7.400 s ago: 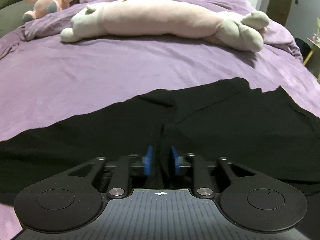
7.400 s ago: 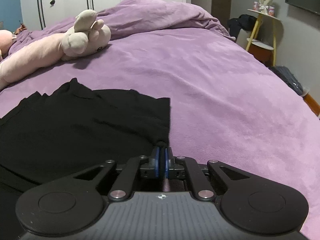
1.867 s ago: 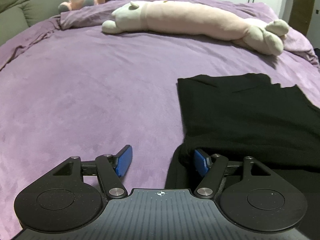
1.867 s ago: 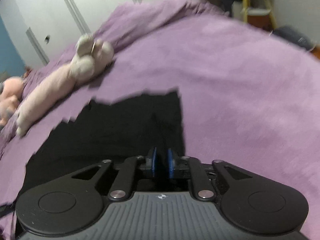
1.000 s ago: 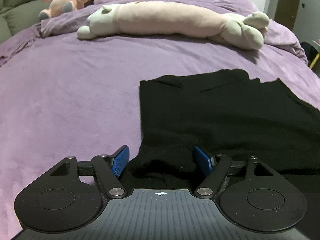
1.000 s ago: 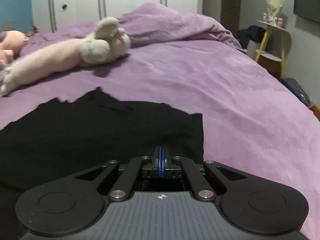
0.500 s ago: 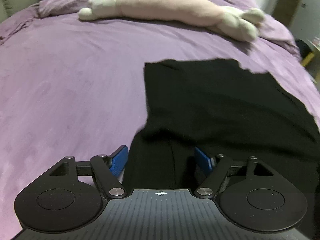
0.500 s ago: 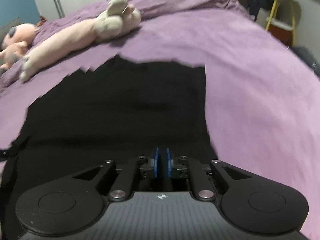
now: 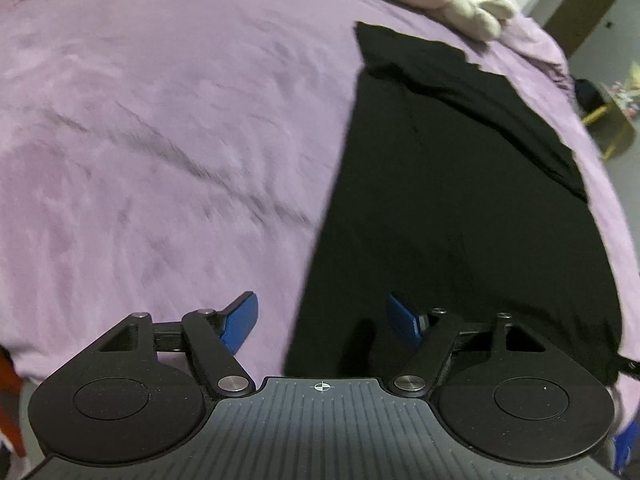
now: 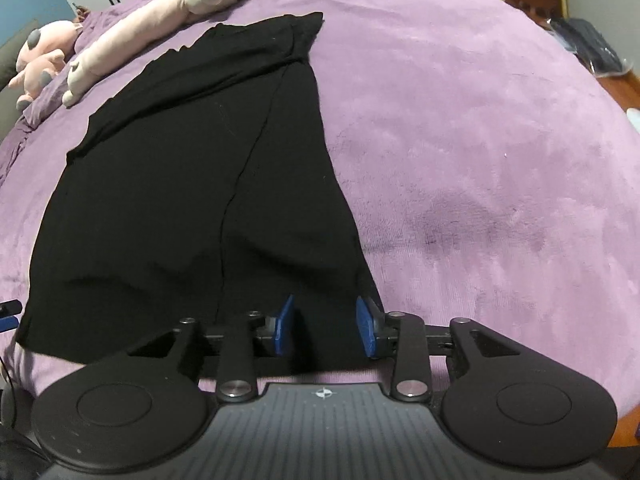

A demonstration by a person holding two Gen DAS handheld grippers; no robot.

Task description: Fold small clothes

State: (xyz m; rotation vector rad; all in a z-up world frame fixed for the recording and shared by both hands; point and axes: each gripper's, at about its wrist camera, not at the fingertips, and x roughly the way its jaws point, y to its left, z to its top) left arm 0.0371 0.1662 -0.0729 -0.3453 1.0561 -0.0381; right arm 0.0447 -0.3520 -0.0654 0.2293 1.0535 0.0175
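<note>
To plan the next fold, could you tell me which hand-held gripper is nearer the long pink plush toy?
Neither clearly. Both the left hand-held gripper and the right one sit at the black garment's near edge, opposite the plush toy.

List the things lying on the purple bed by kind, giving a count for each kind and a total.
Black garment: 1
Plush toys: 2, a long pale one and a pink one
Total: 3

the black garment (image 10: 192,184) is matt, thin cloth; the purple bedspread (image 10: 480,160) looks like soft brushed fleece; the long plush toy (image 10: 152,24) is fuzzy; the gripper pads (image 10: 285,326) are blue and smooth.
</note>
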